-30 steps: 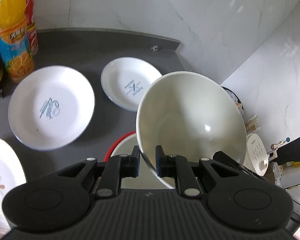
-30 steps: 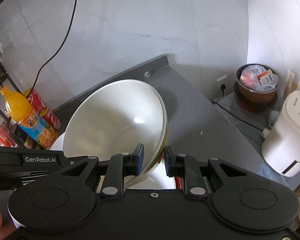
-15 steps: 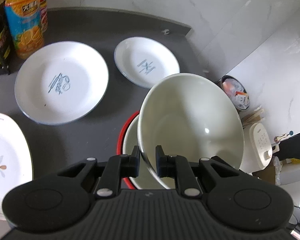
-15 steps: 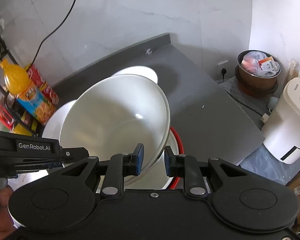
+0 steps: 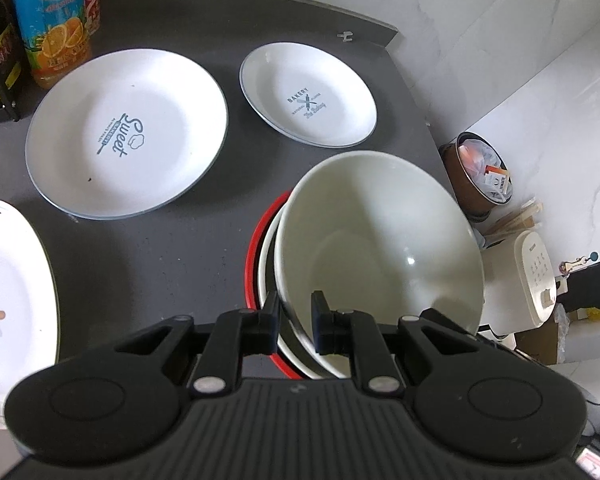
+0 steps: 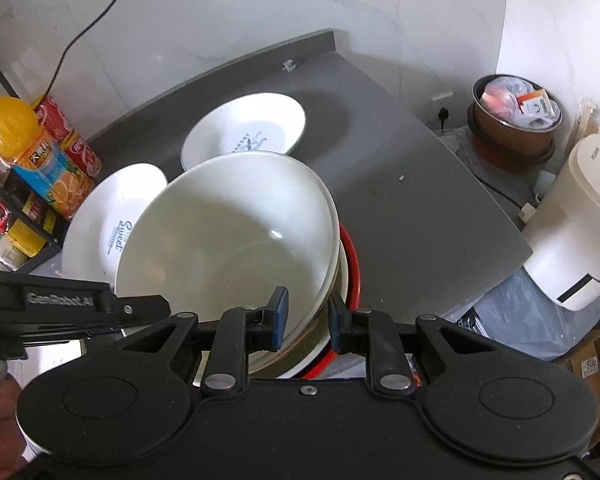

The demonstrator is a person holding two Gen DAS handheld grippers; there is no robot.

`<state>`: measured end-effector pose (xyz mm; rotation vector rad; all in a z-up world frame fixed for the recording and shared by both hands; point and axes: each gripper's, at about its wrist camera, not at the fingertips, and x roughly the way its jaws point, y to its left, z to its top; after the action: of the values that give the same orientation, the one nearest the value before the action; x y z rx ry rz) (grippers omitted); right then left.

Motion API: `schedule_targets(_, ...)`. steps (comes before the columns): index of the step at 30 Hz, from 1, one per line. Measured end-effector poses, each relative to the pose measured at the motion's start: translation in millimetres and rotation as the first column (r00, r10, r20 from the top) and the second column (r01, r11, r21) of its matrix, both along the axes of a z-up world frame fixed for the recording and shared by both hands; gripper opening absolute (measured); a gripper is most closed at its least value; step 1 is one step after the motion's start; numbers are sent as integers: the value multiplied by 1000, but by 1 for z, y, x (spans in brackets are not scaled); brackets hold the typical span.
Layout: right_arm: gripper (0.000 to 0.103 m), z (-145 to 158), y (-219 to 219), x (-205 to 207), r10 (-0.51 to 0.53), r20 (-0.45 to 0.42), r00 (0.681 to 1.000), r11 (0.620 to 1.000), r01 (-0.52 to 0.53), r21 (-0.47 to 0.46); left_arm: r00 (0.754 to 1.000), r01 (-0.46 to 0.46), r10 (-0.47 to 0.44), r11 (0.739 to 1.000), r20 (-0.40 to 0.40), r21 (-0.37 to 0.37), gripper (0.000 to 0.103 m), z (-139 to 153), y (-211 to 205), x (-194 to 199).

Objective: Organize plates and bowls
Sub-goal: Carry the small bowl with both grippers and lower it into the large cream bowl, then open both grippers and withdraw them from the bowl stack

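Lowering the white bowl [image 5: 376, 240] together, we have brought it down from mid-air into the red-rimmed bowl stack [image 5: 260, 264] on the tabletop [image 5: 172, 248] — nesting looks nearly done. The left tongs [image 5: 294, 322] clamp its near rim, the right tongs [image 6: 306, 320] clamp the opposite rim — the bowl sits between them, tilted.

Right claw [image 6: 307, 320] clamped on white bowl [image 6: 228, 236] rim, bowl over red-rimmed bowl [image 6: 350, 258].
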<state>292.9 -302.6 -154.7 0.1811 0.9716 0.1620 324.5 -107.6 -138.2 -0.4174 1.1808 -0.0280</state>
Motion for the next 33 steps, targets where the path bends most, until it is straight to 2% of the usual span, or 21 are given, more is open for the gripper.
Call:
schedule_targets(5, 21, 0, 2, 1, -10, 8, 1000, 1000, 10, -23, 1000, 2, -2, 999, -1, 48, 17, 4, -1, 0)
schedule_targets(9, 21, 0, 1, 2, -13, 4, 1000, 1000, 13, -23, 1000, -4, 3, 999, 20, 35, 19, 10, 6, -4)
schedule_targets(14, 26, 12, -1, -5, -30, 27, 999, 1000, 30, -8, 1000, -10, 9, 999, 29, 39, 27, 17, 18, -12)
schedule_targets(19, 29, 32, 6, -17, -51, 89, 995, 998, 53, -16, 997, -53, 50, 997, 57, 52, 53, 29, 39, -25)
schedule_targets(21, 29, 38, 11, -23, -58, 115, 992, 998, 61, -28, 995, -64, 60, 997, 79, 53, 56, 34, 49, -32)
schedule_targets(25, 28, 31, 23, -32, -52, 106, 993, 998, 55, -29, 993, -74, 71, 997, 95, 36, 58, 40, 69, -49)
schedule_targets(29, 27, 22, 28, -35, -101, 83, 991, 993, 105, -53, 991, -78, 72, 996, 109, 52, 58, 45, 91, -70)
schedule_targets(33, 28, 27, 39, -44, -121, 85, 989, 991, 126, -50, 986, -123, 122, 992, 110, 5, 59, 49, 121, -91)
